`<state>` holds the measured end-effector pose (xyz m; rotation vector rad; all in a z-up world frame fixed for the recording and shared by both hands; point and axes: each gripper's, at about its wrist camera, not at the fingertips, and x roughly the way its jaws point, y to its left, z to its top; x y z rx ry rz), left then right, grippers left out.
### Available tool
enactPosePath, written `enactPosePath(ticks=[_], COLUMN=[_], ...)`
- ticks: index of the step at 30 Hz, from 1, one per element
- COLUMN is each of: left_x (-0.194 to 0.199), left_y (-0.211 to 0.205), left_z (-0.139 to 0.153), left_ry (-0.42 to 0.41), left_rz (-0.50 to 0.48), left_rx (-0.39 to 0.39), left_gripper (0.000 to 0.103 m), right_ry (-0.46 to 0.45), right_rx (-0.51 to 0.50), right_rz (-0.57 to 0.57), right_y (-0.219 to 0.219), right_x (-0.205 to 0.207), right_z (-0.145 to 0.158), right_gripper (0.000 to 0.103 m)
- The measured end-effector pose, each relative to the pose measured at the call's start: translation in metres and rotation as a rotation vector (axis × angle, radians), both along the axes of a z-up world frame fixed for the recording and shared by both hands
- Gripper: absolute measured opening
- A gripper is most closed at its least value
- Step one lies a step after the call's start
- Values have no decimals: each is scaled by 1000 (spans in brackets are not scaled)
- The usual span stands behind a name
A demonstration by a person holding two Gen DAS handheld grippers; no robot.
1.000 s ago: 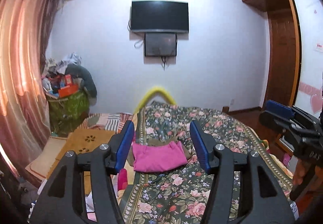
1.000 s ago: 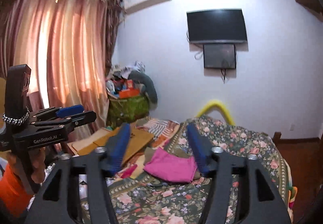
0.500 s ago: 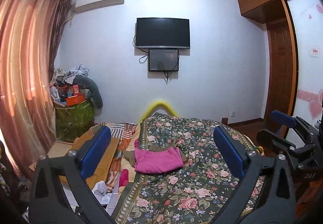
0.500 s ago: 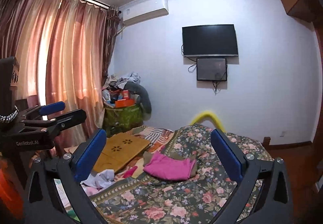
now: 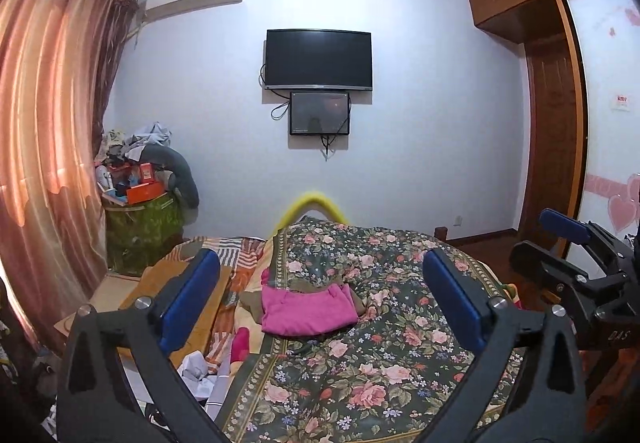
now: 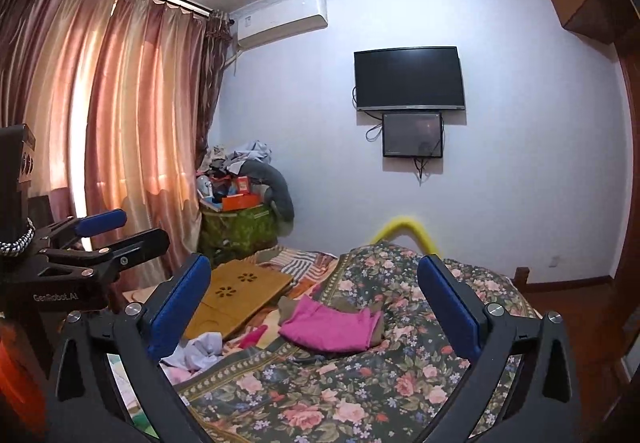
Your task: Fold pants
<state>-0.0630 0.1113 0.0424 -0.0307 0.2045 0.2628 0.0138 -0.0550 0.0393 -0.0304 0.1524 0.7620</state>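
Note:
Folded pink pants (image 5: pixel 308 309) lie on a brownish garment on the floral bedspread (image 5: pixel 384 371), near the bed's far left part; they also show in the right wrist view (image 6: pixel 330 327). My left gripper (image 5: pixel 320 299) is open and empty, held above the bed well short of the pants. My right gripper (image 6: pixel 314 303) is open and empty too, also short of the pants. Each gripper shows at the edge of the other's view: the right one (image 5: pixel 568 243) and the left one (image 6: pixel 108 235).
A wooden lap board (image 6: pixel 236 295) and loose clothes (image 6: pixel 196 353) lie left of the bedspread. A green hamper piled with things (image 5: pixel 140 219) stands by the curtain. A TV (image 5: pixel 319 59) hangs on the far wall. A wardrobe (image 5: pixel 552 123) stands at the right.
Both grippers opened wide from a narrower gap and lifted a little, so more of the wall and ceiling shows. The pants have not moved.

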Motion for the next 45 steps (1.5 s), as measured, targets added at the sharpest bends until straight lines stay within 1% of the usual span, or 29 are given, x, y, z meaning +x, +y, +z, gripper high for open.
enactPosePath(ticks=[12, 18, 31, 45], left_x=[2, 3, 4, 3], left_y=[-3, -6, -8, -7], left_z=[0, -2, -3, 0], left_ry=[-4, 1, 9, 1], left_rz=[-11, -19, -40, -53], left_rx=[-1, 14, 7, 2], left_gripper=[103, 103, 103, 103], right_ry=[15, 13, 20, 25], right_rx=[1, 4, 10, 7], right_rz=[-12, -12, -15, -14], right_y=[-3, -5, -10, -8], right_x=[2, 1, -1, -1], right_z=[1, 4, 4, 4], right_gripper=[103, 103, 103, 103])
